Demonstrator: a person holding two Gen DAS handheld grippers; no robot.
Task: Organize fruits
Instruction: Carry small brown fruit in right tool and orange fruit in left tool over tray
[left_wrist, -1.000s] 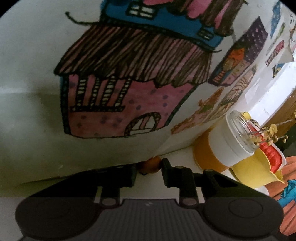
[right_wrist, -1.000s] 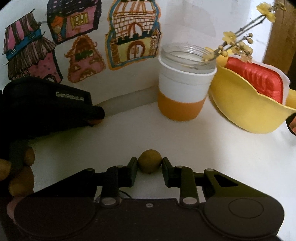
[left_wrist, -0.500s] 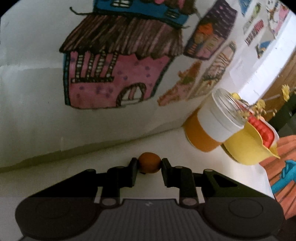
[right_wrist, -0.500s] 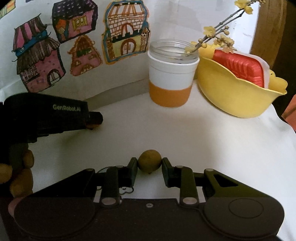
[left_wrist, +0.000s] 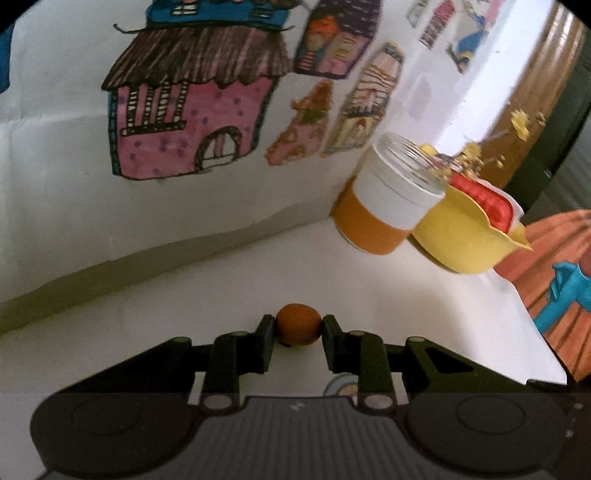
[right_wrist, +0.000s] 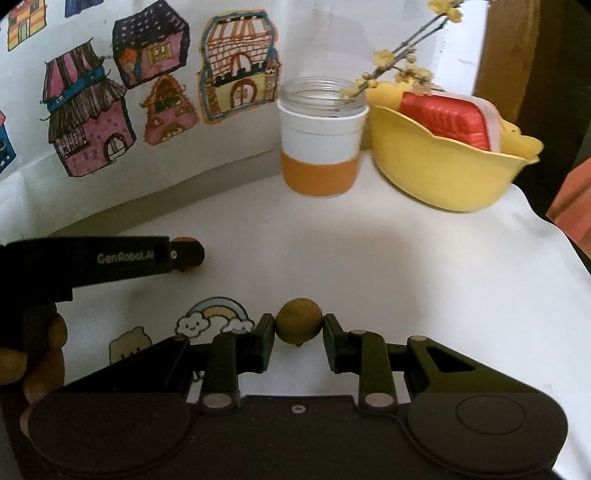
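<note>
My left gripper (left_wrist: 298, 328) is shut on a small round orange fruit (left_wrist: 298, 328), held just above the white tabletop. In the right wrist view that same gripper (right_wrist: 186, 254) shows at the left, with the orange fruit (right_wrist: 183, 240) peeking over its tip. My right gripper (right_wrist: 298, 326) is shut on a small olive-brown round fruit (right_wrist: 297, 322). A yellow bowl (right_wrist: 439, 173) at the back right holds a red and white ridged tray (right_wrist: 448, 118). The same yellow bowl (left_wrist: 465, 236) sits at the right in the left wrist view.
A glass jar with a white and orange sleeve (right_wrist: 320, 147) stands left of the bowl, also seen as the jar (left_wrist: 388, 206) in the left wrist view. A paper backdrop with drawn houses (right_wrist: 92, 122) rises behind the table. Cartoon stickers (right_wrist: 210, 317) lie near me. A person's hand (right_wrist: 33, 358) holds the left gripper.
Both grippers have pulled back from the backdrop with their fruits, so more tabletop and the stickers now show. The left gripper has turned toward the jar and bowl.
</note>
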